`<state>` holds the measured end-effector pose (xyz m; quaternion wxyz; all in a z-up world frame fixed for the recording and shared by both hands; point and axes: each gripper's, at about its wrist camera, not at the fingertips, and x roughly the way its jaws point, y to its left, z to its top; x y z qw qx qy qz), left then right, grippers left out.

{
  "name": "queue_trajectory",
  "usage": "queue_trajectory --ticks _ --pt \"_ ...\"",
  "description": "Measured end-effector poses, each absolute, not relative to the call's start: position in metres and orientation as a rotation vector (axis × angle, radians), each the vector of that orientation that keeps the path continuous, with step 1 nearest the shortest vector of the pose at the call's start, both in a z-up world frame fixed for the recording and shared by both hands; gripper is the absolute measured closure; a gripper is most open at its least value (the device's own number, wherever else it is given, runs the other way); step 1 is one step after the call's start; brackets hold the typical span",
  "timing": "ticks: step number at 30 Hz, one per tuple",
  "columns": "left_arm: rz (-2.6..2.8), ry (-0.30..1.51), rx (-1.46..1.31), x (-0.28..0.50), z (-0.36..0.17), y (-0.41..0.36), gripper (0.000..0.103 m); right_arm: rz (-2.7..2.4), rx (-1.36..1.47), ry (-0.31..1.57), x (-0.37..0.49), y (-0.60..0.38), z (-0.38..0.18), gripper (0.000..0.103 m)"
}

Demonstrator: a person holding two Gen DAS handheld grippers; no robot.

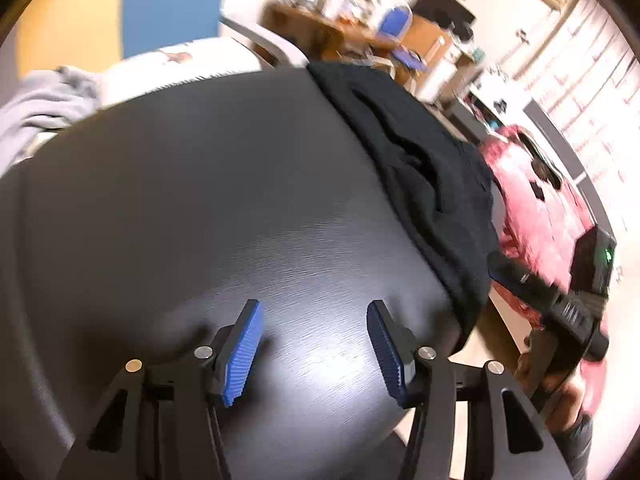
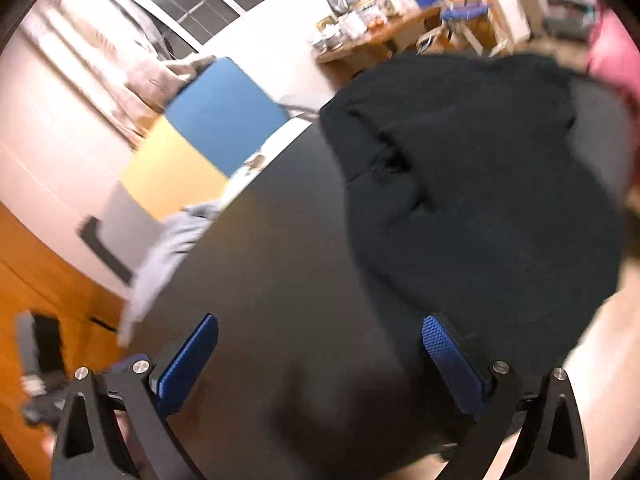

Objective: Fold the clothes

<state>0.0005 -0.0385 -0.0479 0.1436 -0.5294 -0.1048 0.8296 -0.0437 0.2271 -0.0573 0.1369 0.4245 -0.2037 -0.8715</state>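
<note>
Both tools hang over the dark table [image 1: 200, 200], left gripper [image 1: 316, 350] and right gripper [image 2: 320, 364] spread and empty. The black garment [image 1: 420, 168] lies rumpled at two o'clock, unheld. I judge a grasp is pending: pinch a hem.

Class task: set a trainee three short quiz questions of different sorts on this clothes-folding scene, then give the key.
1. True or false: the left gripper holds the black garment.
2. Which garment hangs over the far-left edge of the dark table? A pink, B grey, C black.
3. Fill in: the right gripper's blue pads stand wide ____.

Key
1. False; it is open over bare tabletop.
2. B, the grey garment.
3. apart; nothing is between them.
</note>
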Motion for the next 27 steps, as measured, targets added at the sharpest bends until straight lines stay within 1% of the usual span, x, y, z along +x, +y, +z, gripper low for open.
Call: queue_trajectory --ticks 1,2,4,8,10,11,16,21,23,24,27 --pt "2.37 -0.291 -1.535 -0.009 -0.049 -0.028 0.051 -2.577 1.251 -0.531 -0.046 0.232 -0.057 0.0" --pt "2.368 -0.277 -1.529 -0.016 -0.049 -0.02 0.052 -2.581 1.261 -0.545 -0.047 0.237 -0.061 0.0" --pt "2.357 -0.261 -1.517 -0.029 -0.05 -0.005 0.053 -2.571 1.275 -0.596 -0.047 0.249 -0.069 0.0" --pt "2.287 -0.354 -1.486 -0.063 -0.059 0.017 0.053 -2.55 1.304 -0.699 -0.048 0.272 -0.086 0.0" --pt "2.268 -0.381 -1.477 -0.083 -0.066 0.033 0.052 -2.538 1.294 -0.758 -0.039 0.281 -0.091 0.0" --pt "2.255 -0.37 -1.503 -0.092 -0.073 0.043 0.052 -2.529 1.291 -0.795 -0.031 0.287 -0.094 0.0" --pt "2.146 -0.341 -1.634 -0.12 -0.105 0.087 0.051 -2.555 1.308 -0.837 -0.023 0.303 -0.104 0.0" --pt "2.185 -0.2 -1.659 -0.134 -0.119 0.125 0.05 -2.584 1.326 -0.875 -0.017 0.318 -0.113 0.0" --pt "2.236 -0.134 -1.624 -0.137 -0.121 0.141 0.05 -2.595 1.333 -0.89 -0.014 0.324 -0.117 0.0" --pt "2.26 -0.076 -1.611 -0.137 -0.122 0.149 0.049 -2.601 1.337 -0.898 -0.013 0.327 -0.119 0.0" --pt "2.332 0.196 -1.517 -0.121 -0.123 0.172 0.048 -2.604 1.338 -0.883 -0.014 0.326 -0.119 0.0"
